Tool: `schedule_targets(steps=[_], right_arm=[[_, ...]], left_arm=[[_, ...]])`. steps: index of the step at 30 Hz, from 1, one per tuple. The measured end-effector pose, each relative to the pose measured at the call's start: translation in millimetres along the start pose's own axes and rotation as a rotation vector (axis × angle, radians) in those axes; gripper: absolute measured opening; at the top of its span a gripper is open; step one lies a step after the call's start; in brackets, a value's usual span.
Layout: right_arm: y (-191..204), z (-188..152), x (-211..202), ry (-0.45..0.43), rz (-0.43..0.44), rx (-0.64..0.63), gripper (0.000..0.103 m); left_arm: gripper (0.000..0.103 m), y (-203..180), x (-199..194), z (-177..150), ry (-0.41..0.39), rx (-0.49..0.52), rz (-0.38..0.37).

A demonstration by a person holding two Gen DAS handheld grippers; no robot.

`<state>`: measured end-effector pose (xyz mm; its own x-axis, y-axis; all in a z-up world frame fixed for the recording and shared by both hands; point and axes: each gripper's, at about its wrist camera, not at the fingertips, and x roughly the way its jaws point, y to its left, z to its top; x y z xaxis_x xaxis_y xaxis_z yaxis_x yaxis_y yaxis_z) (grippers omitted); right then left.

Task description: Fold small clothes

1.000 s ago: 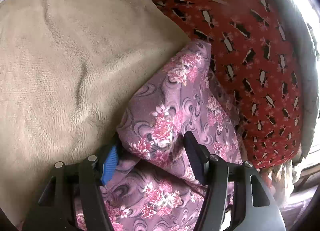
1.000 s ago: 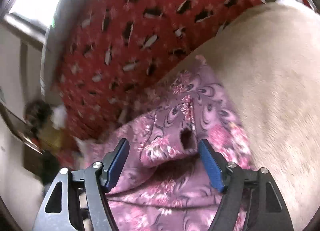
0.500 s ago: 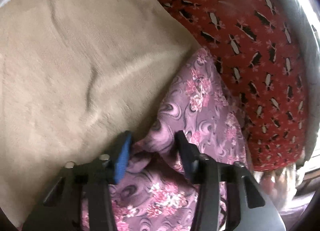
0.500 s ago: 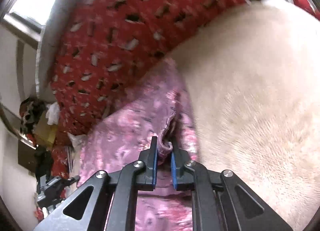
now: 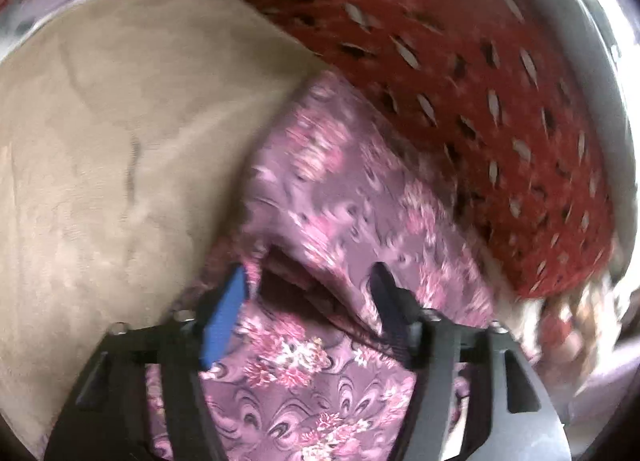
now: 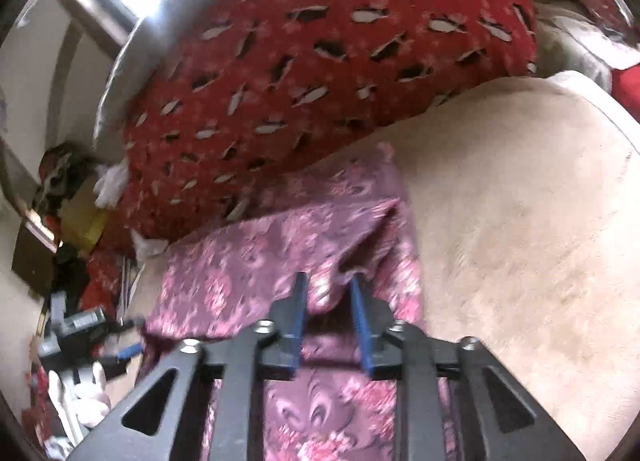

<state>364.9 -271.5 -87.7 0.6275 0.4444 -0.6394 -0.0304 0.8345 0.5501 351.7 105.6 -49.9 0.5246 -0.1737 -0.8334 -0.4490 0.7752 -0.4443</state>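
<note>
I see the purple floral garment [image 5: 348, 197] lying on the beige blanket [image 5: 120, 133], its far edge against the red patterned pillow [image 5: 460, 73]. My left gripper [image 5: 308, 293] and right gripper [image 6: 328, 301] have jaws just opening, released, with raised folds of the garment between them.

Purple floral garment [image 5: 344, 197] blurred — lower edge cut off.

Your beige blanket [image 5: 120, 149] spread as the surface, purple floral garment [image 5: 340, 197] on it, red patterned cushion [image 6: 320, 61] alongside
</note>
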Motion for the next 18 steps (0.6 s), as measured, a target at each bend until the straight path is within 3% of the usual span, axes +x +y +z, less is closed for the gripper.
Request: schedule_targets(steps=[2,3,4,6,8,11,13,16,18], right_arm=[[0,-19,26,0.107,-0.061,-0.044,0.035],[2,-27,28,0.084,-0.066,-0.077,0.036],[6,-30,25,0.044,-0.077,-0.102,0.036],[13,-36,26,0.043,-0.095,-0.133,0.044],[20,-36,27,0.069,-0.090,-0.153,0.061],[25,-37,26,0.146,-0.082,-0.142,0.081],[28,-42,21,0.186,-0.111,-0.161,0.081],[34,-65,8,0.217,-0.129,-0.172,0.082],[30,-81,-5,0.206,-0.124,-0.173,0.082]], left_arm=[[0.066,-11,22,-10,0.043,0.068,0.089],[0.066,-13,35,-15,0.077,0.097,0.122],[0.067,-18,41,-20,0.064,0.144,0.162],[0.069,-27,38,-28,0.022,0.212,0.199],[0.069,-26,35,-35,0.023,0.262,0.194],[0.066,-6,20,-33,0.053,0.229,0.150],[0.066,16,5,-28,0.045,0.167,0.129],[0.066,66,-19,-27,0.022,0.084,0.199],[0.064,104,-23,-28,0.050,0.045,0.272]])
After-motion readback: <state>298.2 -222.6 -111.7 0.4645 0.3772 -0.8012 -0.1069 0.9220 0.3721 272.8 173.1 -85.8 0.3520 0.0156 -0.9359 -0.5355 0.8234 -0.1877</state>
